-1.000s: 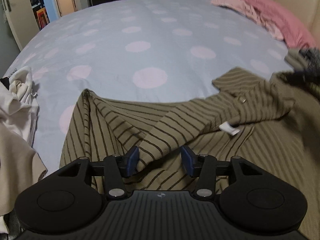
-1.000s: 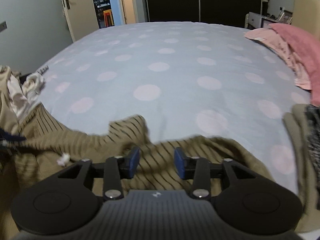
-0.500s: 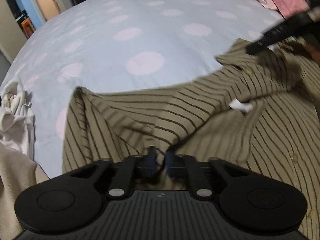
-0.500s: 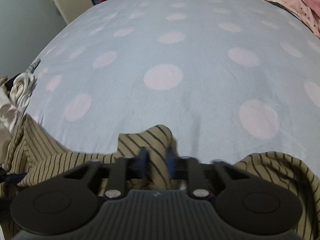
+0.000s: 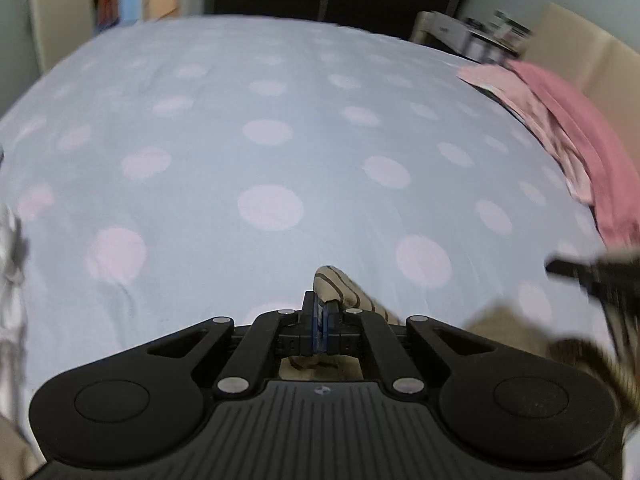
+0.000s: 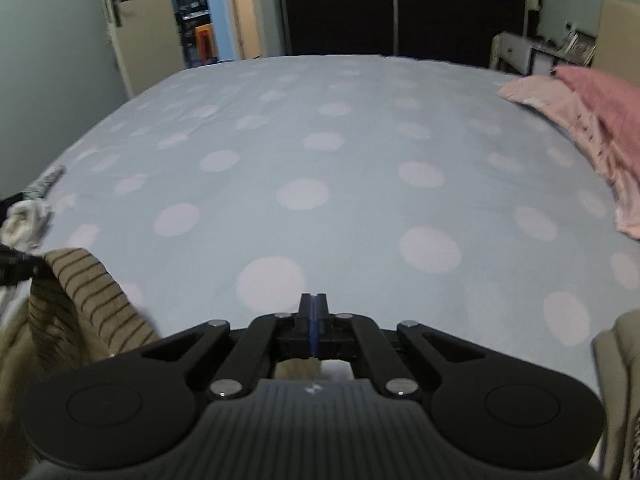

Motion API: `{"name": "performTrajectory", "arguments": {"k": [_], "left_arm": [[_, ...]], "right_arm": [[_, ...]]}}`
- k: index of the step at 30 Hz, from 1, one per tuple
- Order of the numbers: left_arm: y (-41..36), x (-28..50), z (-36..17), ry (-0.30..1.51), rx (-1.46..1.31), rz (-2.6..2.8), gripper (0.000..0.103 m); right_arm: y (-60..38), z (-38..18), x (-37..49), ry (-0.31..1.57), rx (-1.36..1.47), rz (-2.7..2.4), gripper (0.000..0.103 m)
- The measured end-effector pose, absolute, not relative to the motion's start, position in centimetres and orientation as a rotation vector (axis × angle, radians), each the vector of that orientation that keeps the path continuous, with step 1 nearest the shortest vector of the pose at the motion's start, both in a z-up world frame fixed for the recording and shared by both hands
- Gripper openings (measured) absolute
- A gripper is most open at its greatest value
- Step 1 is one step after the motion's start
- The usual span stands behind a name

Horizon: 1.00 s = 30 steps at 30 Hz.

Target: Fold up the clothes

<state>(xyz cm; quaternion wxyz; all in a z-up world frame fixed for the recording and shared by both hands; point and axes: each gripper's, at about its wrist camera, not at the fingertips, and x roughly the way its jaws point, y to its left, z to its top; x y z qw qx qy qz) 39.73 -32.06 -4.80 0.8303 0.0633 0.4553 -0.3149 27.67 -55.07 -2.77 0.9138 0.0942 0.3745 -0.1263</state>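
Now both claws, open a second ago, clamp the shirt (image 5: pixel 340 292) and lift it above the bed (image 5: pixel 280 140), ready for spreading: left claw (image 5: pixel 320 320), right claw (image 6: pixel 314 324).

Your grippers: left gripper (image 5: pixel 320 322) and right gripper (image 6: pixel 314 326) are matt black plastic with ribbed tops and shiny metal rivets. Striped shirt (image 5: pixel 340 292) is soft knit-looking cloth. Bedsheet (image 6: pixel 320 168) is smooth matt cotton-like cloth.

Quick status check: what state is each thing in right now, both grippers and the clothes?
Left gripper: shut on the striped shirt, fabric bulging past its fingers.
Right gripper: shut; some fabric shows beneath it.
Striped shirt: lifted, hanging bunched.
Pink clothes: lying loose at the bed's right edge.
Door: open.
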Motion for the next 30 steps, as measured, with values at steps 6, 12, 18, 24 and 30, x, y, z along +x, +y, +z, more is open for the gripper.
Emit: {"name": "performTrajectory", "arguments": {"k": [6, 12, 18, 24, 30], "left_arm": [[-32.0, 41.2, -7.6, 1.003, 0.067, -0.602, 0.036], [-28.1, 41.3, -5.9, 0.944, 0.021, -0.614, 0.053], [-22.7, 39.5, -4.2, 0.924, 0.156, -0.575, 0.053], [-15.7, 35.9, -4.3, 0.965, 0.223, -0.537, 0.053], [-11.3, 31.3, -4.7, 1.011, 0.271, -0.536, 0.053]], "right_arm": [[-55.6, -3.7, 27.2, 0.819, 0.154, -0.266, 0.004], [-58.8, -3.9, 22.9, 0.858, 0.144, -0.309, 0.015], [-62.2, -4.0, 18.3, 0.895, 0.146, -0.360, 0.030], [-63.3, -3.3, 11.8, 0.884, 0.197, -0.378, 0.037], [-62.4, -2.3, 5.0, 0.868, 0.226, -0.367, 0.050]]}}
